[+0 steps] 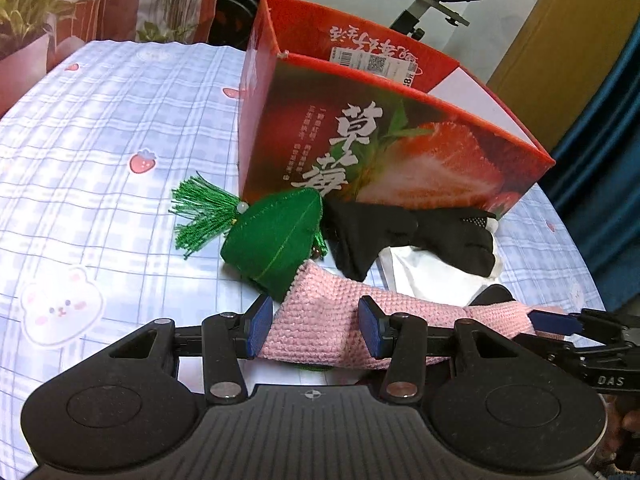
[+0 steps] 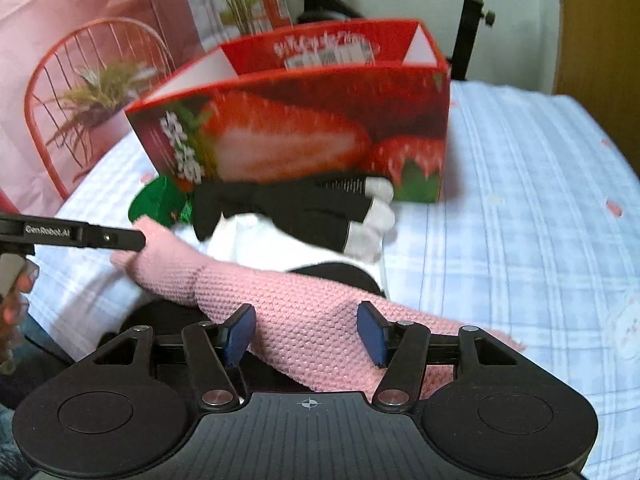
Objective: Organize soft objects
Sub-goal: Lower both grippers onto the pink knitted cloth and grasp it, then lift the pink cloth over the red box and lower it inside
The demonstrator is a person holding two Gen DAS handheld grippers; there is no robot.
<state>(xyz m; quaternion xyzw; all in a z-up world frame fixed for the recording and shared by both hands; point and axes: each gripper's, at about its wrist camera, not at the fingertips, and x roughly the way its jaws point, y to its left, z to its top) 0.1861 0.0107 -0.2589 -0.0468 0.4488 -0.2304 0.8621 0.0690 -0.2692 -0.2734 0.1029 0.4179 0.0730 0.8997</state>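
- The pink knit [image 1: 320, 320] lies stretched across the bed, just in front of the box, one end under each gripper; in the right wrist view it runs from the left gripper's finger down to the near right corner [image 2: 304, 312].
- The left gripper [image 1: 316, 326] straddles one end of the knit. Its blue pads [image 1: 262, 326] stand a little off the fabric's edges, so the jaws are parted and not pinching.
- The right gripper [image 2: 306, 334] straddles the other end. Its pads [image 2: 370, 332] stand apart with fabric between them, and a gap shows at the left pad; it does not clamp.
- A white cloth [image 1: 424, 276] lies under the knit's middle.
- A black glove [image 1: 404, 236] with white fingertips [image 2: 376, 216] lies across the white cloth, touching the foot of the box.
- A green felt leaf [image 1: 276, 236] with a green tassel [image 1: 196, 216] sits just left of the glove, its lower edge touching the knit.
- The red strawberry box [image 1: 400, 148] stands open-topped right behind the pile.
- Everything rests on a pale blue plaid sheet [image 1: 120, 128] printed with strawberries and a bear.
- Part of a hand [image 2: 14, 300] shows at the left edge of the right wrist view.
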